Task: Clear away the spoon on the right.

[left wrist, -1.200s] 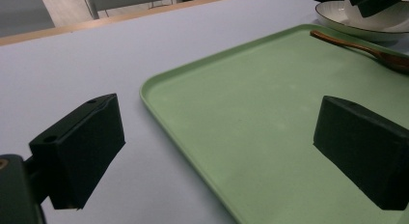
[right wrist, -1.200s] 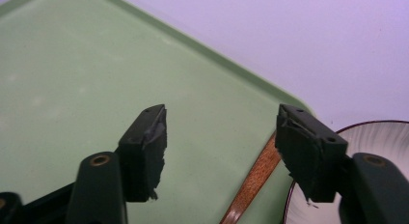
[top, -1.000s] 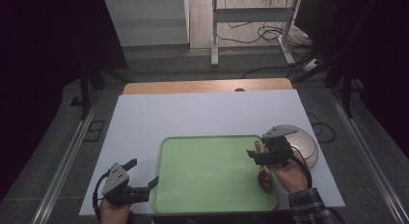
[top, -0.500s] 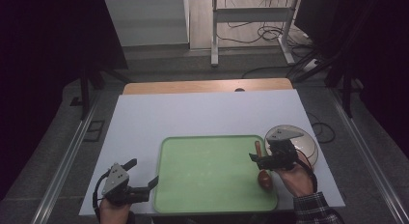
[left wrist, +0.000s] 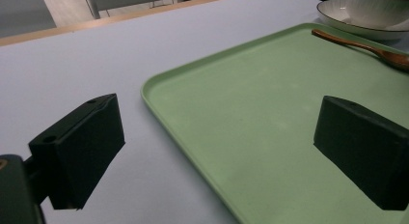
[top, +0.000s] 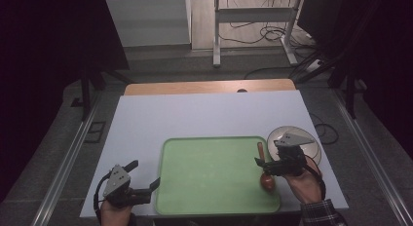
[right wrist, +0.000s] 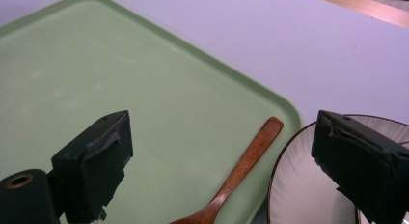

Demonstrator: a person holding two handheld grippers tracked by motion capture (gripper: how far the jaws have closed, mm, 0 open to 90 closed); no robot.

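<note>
Here's the wide white tabletop, and on its near half a big green tray with a raised rim, taking up the middle ground between the two hands. Off the tray's right edge sits a white plate with a dark rim (a bowl seems to stand on it, judging by the left gripper view). Now the small item, the one that matters: a wooden spoon lying flat on the tray's right-hand side, handle pointing away from the person, rounded bowl end nearest, close to the plate. The right gripper hovers just above the spoon with its jaws standing wide and having just been opening; the handle lies below and between them, untouched, nothing gripped. The left gripper waits at the tray's near left corner, jaws spread wide too, empty, one jaw over the tabletop and one over the tray. As for handling, that spoon looks light, stiff and smooth, so probably a bit slippery on the pads; the slim handle around its middle looks the best place to pinch, since the bowl end is broad and curved.
</note>
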